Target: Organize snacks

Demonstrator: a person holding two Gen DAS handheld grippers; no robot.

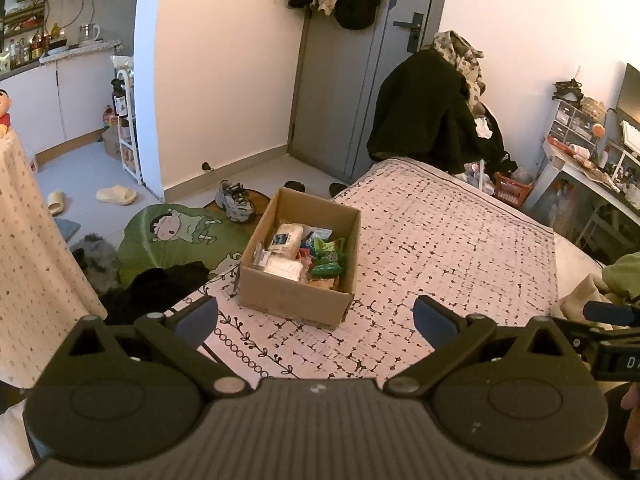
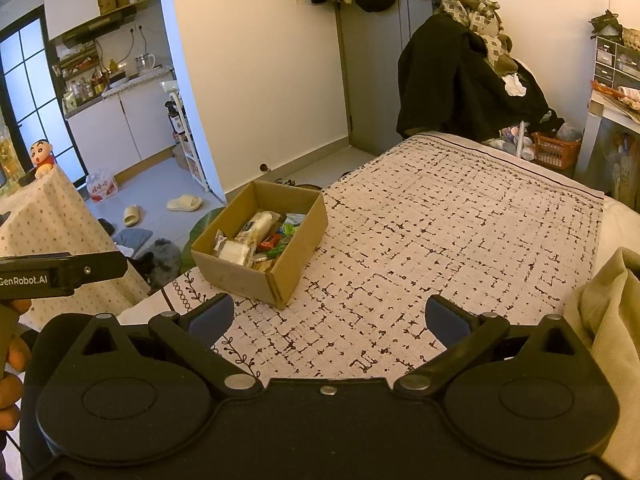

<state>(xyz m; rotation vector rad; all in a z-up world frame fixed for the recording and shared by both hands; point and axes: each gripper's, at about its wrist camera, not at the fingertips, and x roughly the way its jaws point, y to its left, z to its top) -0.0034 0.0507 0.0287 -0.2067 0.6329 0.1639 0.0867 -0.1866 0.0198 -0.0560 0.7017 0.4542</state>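
Observation:
An open cardboard box (image 1: pixel 292 300) stands on the patterned bedspread near the bed's left edge; it also shows in the right wrist view (image 2: pixel 240 280). It holds several snack packets: white wrapped ones (image 1: pixel 286 238), green ones (image 1: pixel 328 258) and a red one (image 2: pixel 269 242). My left gripper (image 1: pixel 316 318) is open and empty, held just in front of the box. My right gripper (image 2: pixel 330 318) is open and empty, to the right of the box and nearer to me. Each gripper's body shows at the edge of the other's view.
The bedspread (image 2: pixel 460 232) stretches to the right of the box. A beige cloth (image 2: pixel 612 320) lies at the bed's right edge. A draped side table (image 1: pixel 28 248) stands left. A green cartoon rug (image 1: pixel 176 236), shoes and slippers lie on the floor. A coat-covered chair (image 1: pixel 432 112) stands at the bed's far end.

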